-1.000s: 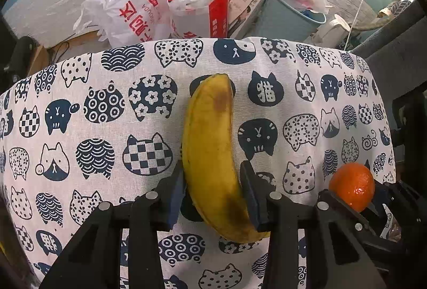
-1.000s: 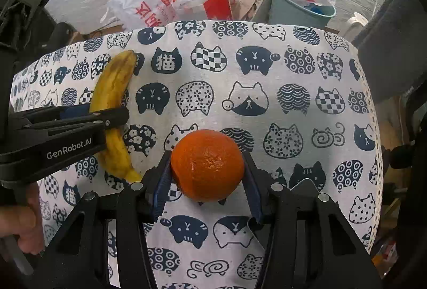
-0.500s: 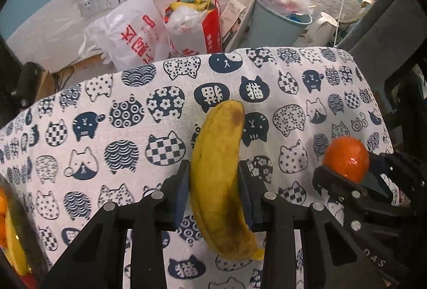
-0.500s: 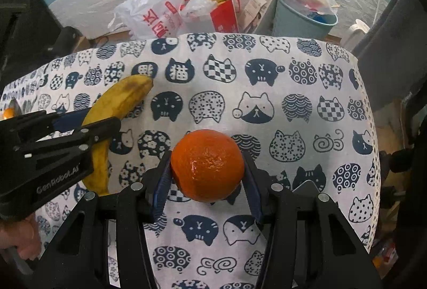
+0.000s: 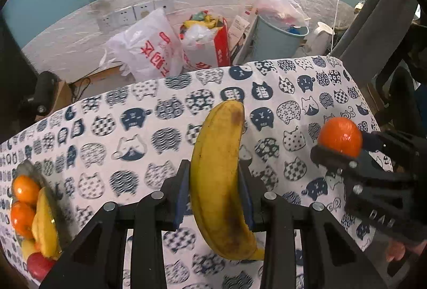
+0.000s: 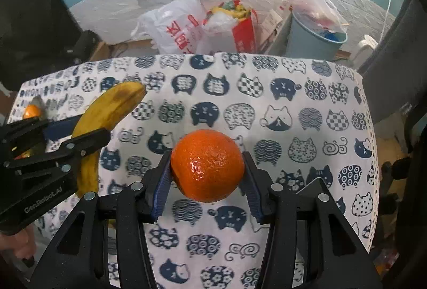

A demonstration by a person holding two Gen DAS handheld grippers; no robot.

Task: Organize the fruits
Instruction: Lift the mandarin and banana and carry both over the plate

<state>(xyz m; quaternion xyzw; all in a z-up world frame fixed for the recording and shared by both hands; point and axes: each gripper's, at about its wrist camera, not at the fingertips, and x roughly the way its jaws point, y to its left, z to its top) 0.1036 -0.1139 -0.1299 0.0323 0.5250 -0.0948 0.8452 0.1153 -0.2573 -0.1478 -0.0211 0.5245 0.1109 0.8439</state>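
Facing tablecloth [image 6: 267,91] far edge, uncluttered

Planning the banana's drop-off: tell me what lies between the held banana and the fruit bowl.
Nothing: in the left wrist view only bare cat-print tablecloth lies between the banana and the bowl of fruit at the left edge.

Orange [image 6: 207,168] (clamped) in right tool [image 6: 207,176]

Left tool [image 5: 214,187] clamped, right tool [image 6: 207,176] clamped, both angled steeply downward
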